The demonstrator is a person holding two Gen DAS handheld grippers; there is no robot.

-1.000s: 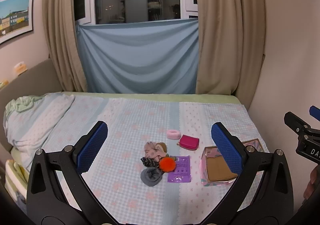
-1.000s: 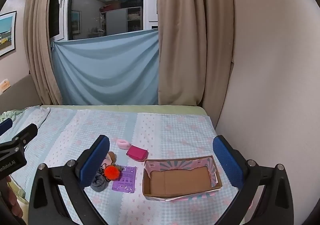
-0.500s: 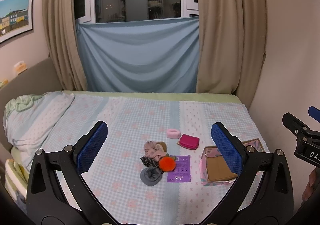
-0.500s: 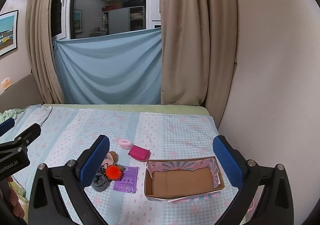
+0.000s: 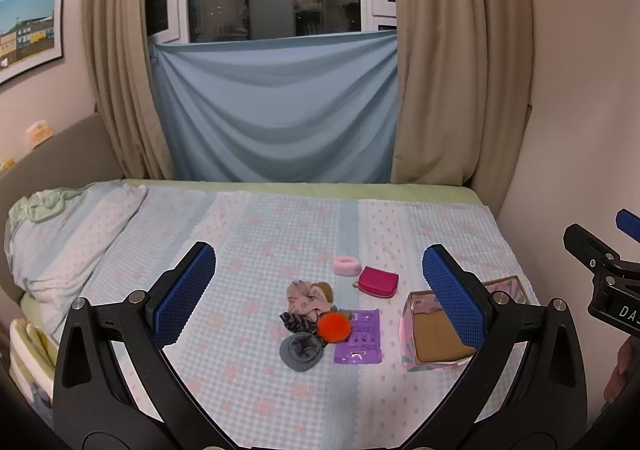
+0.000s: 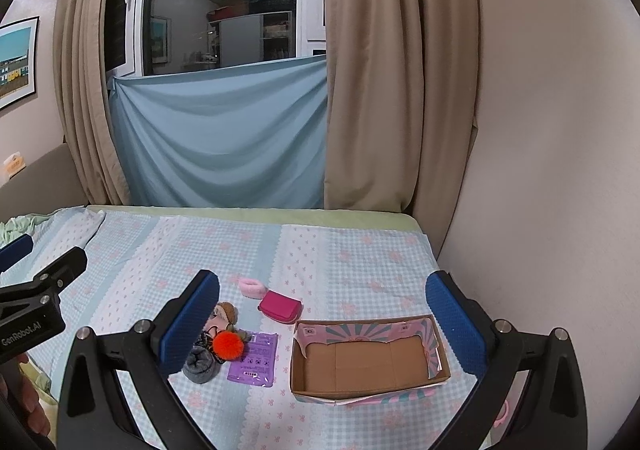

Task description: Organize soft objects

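A small pile of soft things lies on the bed: an orange pompom (image 5: 334,326), a grey scrunchie (image 5: 301,351), a dark patterned scrunchie (image 5: 298,321) and a pink-and-brown one (image 5: 310,293). A purple packet (image 5: 359,338), a magenta pouch (image 5: 377,281) and a pink fluffy scrunchie (image 5: 347,265) lie beside them. An open, empty cardboard box (image 6: 366,360) with pink print stands to their right. My left gripper (image 5: 318,294) is open and empty, raised above the pile. My right gripper (image 6: 322,322) is open and empty, raised above the box.
The checked bedsheet (image 5: 280,226) covers the bed. A pillow (image 5: 60,234) lies at the left. A wall (image 6: 560,170) runs along the right edge of the bed. Curtains and a blue cloth (image 5: 276,110) hang behind. A pink ring (image 6: 502,416) lies near the box's right.
The right wrist view has shifted slightly, so the box and pile sit a little farther right and lower. The left gripper has hardly moved. Both stay open.
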